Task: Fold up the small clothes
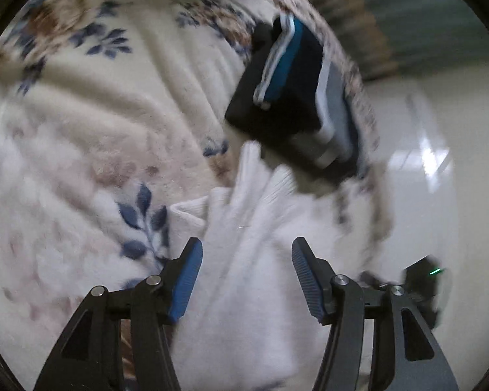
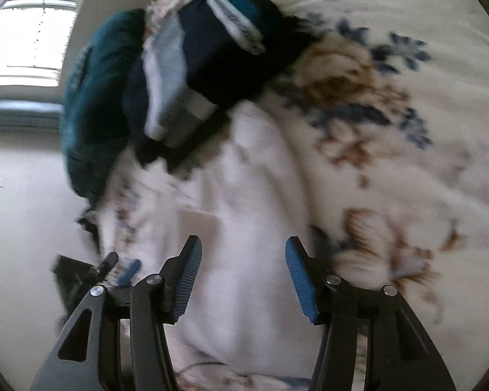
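Observation:
A white ribbed garment [image 1: 251, 260] lies crumpled on the floral blanket [image 1: 91, 123], and also shows in the right wrist view [image 2: 244, 228]. My left gripper [image 1: 247, 254] is open, its blue pads on either side of the white cloth just above it. My right gripper [image 2: 243, 254] is open over the same white garment. A stack of folded dark clothes with blue, white and grey bands [image 1: 293, 91] lies beyond, near the blanket's edge; it also shows in the right wrist view [image 2: 212, 55]. Both views are motion-blurred.
A teal cushion or cloth [image 2: 94, 104] sits at the bed edge beside the folded stack. The pale shiny floor [image 1: 440, 163] lies past the blanket's edge. The other gripper shows at the side of each view [image 1: 423, 280] [image 2: 94, 270].

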Tool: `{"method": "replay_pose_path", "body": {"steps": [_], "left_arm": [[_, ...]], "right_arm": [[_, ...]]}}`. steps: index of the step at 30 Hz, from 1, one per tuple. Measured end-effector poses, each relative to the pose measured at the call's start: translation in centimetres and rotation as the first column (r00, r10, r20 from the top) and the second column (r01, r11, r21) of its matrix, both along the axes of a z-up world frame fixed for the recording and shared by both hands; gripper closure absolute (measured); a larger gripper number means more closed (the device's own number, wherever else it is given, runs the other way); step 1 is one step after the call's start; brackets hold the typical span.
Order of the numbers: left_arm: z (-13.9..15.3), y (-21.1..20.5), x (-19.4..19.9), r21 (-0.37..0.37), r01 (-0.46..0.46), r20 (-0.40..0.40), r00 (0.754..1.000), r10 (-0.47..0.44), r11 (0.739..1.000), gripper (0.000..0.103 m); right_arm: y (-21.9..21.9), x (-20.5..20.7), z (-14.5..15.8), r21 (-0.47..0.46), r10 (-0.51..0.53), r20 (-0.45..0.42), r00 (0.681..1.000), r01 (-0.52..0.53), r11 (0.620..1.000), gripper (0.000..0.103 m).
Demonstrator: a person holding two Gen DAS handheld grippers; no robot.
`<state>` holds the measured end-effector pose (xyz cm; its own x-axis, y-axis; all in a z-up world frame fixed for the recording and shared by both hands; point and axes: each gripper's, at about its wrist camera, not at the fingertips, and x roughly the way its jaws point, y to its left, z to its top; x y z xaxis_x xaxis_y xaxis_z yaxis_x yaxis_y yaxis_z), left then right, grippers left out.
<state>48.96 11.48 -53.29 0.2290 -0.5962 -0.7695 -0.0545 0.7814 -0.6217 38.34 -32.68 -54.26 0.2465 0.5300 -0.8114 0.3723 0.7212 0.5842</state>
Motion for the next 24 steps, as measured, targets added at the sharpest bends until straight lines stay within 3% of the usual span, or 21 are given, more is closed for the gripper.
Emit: {"method": "replay_pose_path", "body": {"steps": [2, 3, 4, 5, 6, 7, 8, 11, 14, 16, 19, 22, 23, 24], "left_arm": [[-0.5, -2.6, 1.0, 0.084, 0.085, 0.031, 0.996, -0.088, 0.993, 0.051], [-0.8, -3.7, 1.8, 0.117, 0.12, 0.041, 0.991, -0.126, 0.986, 0.056], [-1.1, -4.7, 2.2, 0.148, 0.154, 0.047, 0.986, -0.162, 0.977, 0.07], [-1.4, -5.6, 2.4, 0.184, 0.19, 0.033, 0.979, -0.2, 0.964, 0.097], [-1.4, -5.9, 2.5, 0.195, 0.2, 0.019, 0.978, -0.208, 0.96, 0.097], [-1.1, -5.5, 2.3, 0.194, 0.187, 0.024, 0.98, -0.195, 0.963, 0.097], [-0.7, -5.0, 2.2, 0.193, 0.166, 0.027, 0.984, -0.174, 0.967, 0.097], [0.2, -1.3, 1.8, 0.139, 0.024, 0.008, 1.0, -0.025, 0.99, 0.097], [0.1, 0.4, 2.3, 0.148, -0.029, -0.007, 1.0, 0.031, 0.989, 0.097], [-0.9, 0.4, 2.7, 0.15, -0.029, -0.031, 0.999, 0.034, 0.988, 0.097], [-1.9, -0.1, 3.0, 0.151, -0.008, -0.077, 0.997, 0.02, 0.989, 0.097], [-0.9, -0.4, 3.1, 0.12, 0.007, -0.075, 0.997, 0.002, 0.993, 0.083], [-0.3, -0.4, 3.0, 0.113, 0.009, -0.06, 0.998, -0.003, 0.994, 0.069], [0.3, -0.6, 3.1, 0.104, 0.012, -0.039, 0.999, -0.008, 0.995, 0.052]], "right_arm": [[0.3, 0.1, -1.3, -0.008, 0.011, -0.008, 1.0, -0.011, 1.0, 0.047], [0.5, 0.3, -1.9, 0.003, 0.016, -0.01, 1.0, -0.016, 1.0, 0.047], [0.7, 0.7, -2.3, 0.01, 0.023, -0.007, 1.0, -0.023, 1.0, 0.047], [1.0, 1.2, -2.4, 0.003, 0.037, 0.006, 0.999, -0.037, 0.999, 0.054], [1.5, 1.7, -2.0, -0.027, 0.067, 0.048, 0.997, -0.066, 0.997, 0.081], [2.1, 2.3, -1.4, -0.093, 0.109, 0.063, 0.992, -0.103, 0.99, 0.094], [2.4, 2.8, -1.2, -0.114, 0.125, 0.064, 0.99, -0.118, 0.986, 0.096], [1.5, 3.1, 0.4, -0.142, 0.114, 0.086, 0.99, -0.101, 0.985, 0.098], [0.2, 3.8, 1.7, -0.177, 0.089, 0.109, 0.99, -0.069, 0.982, 0.099], [-0.2, 4.7, 1.5, -0.2, 0.081, 0.096, 0.992, -0.06, 0.978, 0.099], [0.3, 6.7, -1.1, -0.268, 0.11, 0.003, 0.994, -0.105, 0.958, 0.099], [0.8, 7.7, -3.2, -0.234, 0.149, -0.091, 0.985, -0.167, 0.958, 0.097], [0.8, 7.7, -3.1, -0.222, 0.149, -0.083, 0.985, -0.164, 0.961, 0.096], [0.7, 7.5, -2.7, -0.198, 0.159, -0.06, 0.985, -0.168, 0.966, 0.087]]}}
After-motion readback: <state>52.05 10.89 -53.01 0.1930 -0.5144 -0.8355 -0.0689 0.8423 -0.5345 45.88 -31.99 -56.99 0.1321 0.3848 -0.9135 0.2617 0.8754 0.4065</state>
